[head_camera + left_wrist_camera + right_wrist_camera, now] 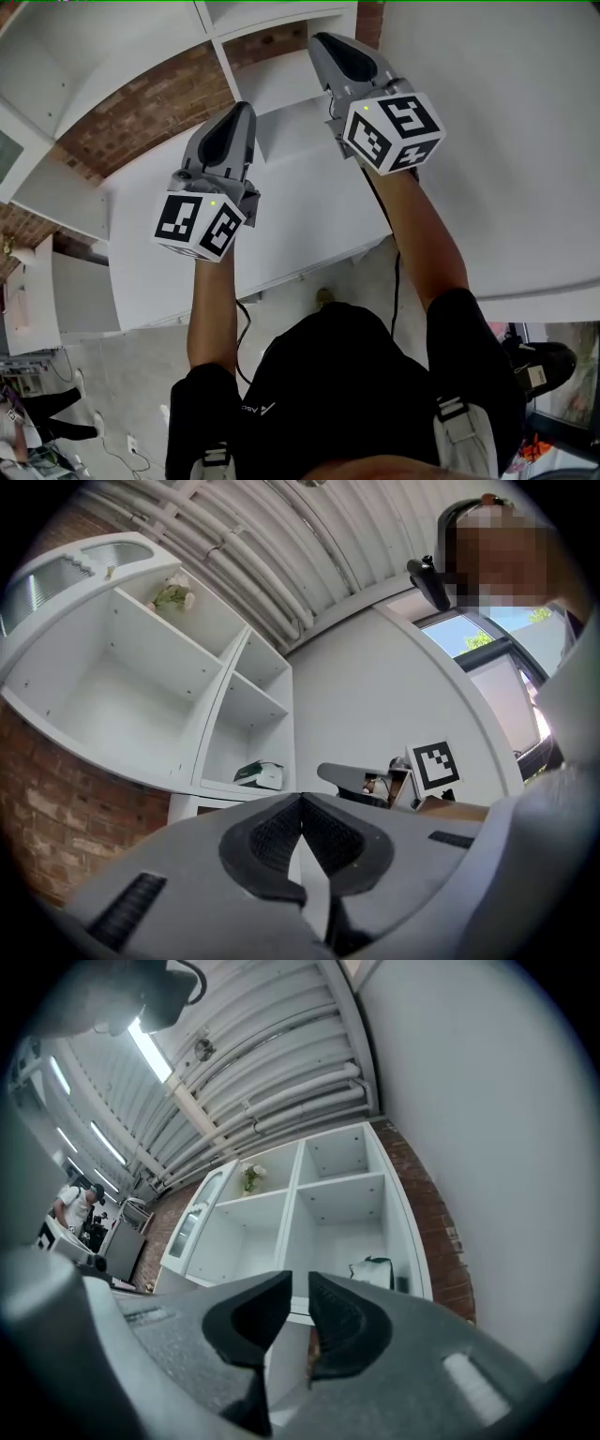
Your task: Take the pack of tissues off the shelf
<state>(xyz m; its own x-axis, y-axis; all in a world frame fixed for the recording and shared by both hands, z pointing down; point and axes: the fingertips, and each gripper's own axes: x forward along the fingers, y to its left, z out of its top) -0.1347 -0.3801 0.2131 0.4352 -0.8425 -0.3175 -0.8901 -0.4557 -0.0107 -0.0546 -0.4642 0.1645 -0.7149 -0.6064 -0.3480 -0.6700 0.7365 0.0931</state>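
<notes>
Risk, as I read it: right gripper (298, 1283) goes in this narrow and just shoves the pack (373, 1272) deeper into its cubby, lower right of the shelf (293, 1208), right of frame centre. Right jaws barely ajar, empty, touching nothing. Left gripper (300, 803) closed, empty. Pack well apart from both.

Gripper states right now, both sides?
Left gripper: shut, nothing between the jaws.
Right gripper: open only a crack, empty.

I see the pack of tissues (373, 1272), white with a dark green top, lying on the floor of the white shelf's (289, 1232) lower right compartment.
</notes>
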